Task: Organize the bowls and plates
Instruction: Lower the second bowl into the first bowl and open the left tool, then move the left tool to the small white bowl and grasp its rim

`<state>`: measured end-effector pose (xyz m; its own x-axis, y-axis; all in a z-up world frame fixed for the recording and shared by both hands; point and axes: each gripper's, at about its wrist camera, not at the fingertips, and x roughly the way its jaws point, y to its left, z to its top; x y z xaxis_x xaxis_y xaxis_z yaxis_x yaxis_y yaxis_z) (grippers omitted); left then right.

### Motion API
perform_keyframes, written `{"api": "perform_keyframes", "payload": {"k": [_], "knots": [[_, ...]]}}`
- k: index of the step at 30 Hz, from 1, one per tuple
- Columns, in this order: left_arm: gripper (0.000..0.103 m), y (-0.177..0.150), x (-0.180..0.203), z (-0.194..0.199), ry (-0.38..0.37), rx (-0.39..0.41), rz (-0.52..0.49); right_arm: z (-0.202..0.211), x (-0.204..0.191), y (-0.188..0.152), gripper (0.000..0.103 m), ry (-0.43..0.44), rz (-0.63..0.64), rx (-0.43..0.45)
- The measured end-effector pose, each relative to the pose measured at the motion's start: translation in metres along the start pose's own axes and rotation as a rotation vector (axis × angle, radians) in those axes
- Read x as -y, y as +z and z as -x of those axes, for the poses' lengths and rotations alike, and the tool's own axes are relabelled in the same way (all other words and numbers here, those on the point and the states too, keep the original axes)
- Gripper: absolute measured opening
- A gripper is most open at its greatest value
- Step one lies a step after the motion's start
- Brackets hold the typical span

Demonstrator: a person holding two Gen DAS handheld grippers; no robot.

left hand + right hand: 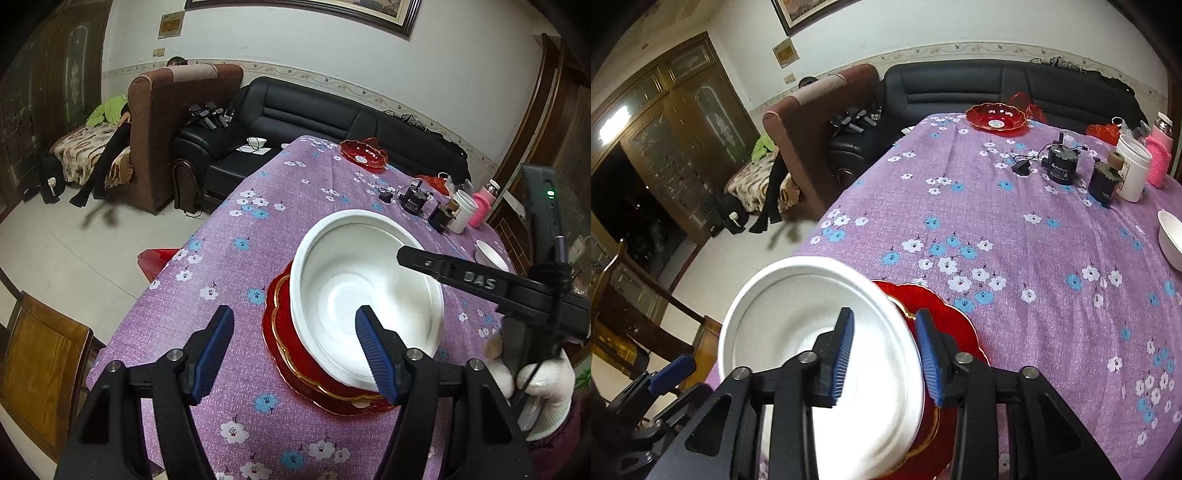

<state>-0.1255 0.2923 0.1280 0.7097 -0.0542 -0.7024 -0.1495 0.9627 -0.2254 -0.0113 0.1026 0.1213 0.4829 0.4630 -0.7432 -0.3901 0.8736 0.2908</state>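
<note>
Round table under a purple cloth printed with white and blue flowers [1015, 229]. Near its front edge sits a red scalloped plate with a gold rim [295, 373], and on top of it a large white deep plate of matte material [365, 291], tilted and shifted off-centre so the red rim shows along one side.

Left gripper [295, 354]: black frame, blue ribbed pads, jaws standing wide. One pad hangs over bare cloth beside the stack; the other lies across the near inside wall of the white plate. Nothing pinched between them; whether that pad touches the plate I cannot tell.

Right gripper [886, 354]: jaws partly apart, straddling the white plate's rim, one pad over the inside of the plate, the other outside over the red plate. A gap shows between pads and rim, so no firm pinch is seen. In the left wrist view this gripper reaches in from the right over the white plate, held by a hand in a white knit glove [543, 387].

Elsewhere on the cloth, well apart from the stack:
- a second red scalloped dish with a white centre [995, 117] at the far edge;
- a small white bowl [1171, 240] at the right edge;
- a white cylindrical cup [1132, 166], a pink knit-covered bottle [1158, 155], and two small dark motor-like devices [1063, 162] grouped at the far right.

Beyond the table: a black leather sofa [997, 85], a brown armchair [166, 122], a wooden chair [40, 373] at the near left.
</note>
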Motion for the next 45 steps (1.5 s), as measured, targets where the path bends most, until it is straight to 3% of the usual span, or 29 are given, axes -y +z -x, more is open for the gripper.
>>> {"api": "perform_keyframes", "payload": {"k": [4,11,17,45], "knots": [[0.072,-0.002,0.008,0.004,0.035,0.022,-0.021,0.02,0.004,-0.009,0.05,0.023,-0.008,0.038],[0.086,-0.01,0.04,0.012,0.187,0.098,-0.098,0.052,0.016,-0.029,0.053,0.021,-0.004,0.093],[0.086,-0.017,0.069,0.017,0.231,0.13,-0.173,0.07,0.031,-0.046,0.055,0.022,-0.024,0.119],[0.086,-0.035,0.226,0.003,0.141,0.128,-0.46,0.151,0.172,-0.089,0.058,-0.135,-0.195,0.245]]}}
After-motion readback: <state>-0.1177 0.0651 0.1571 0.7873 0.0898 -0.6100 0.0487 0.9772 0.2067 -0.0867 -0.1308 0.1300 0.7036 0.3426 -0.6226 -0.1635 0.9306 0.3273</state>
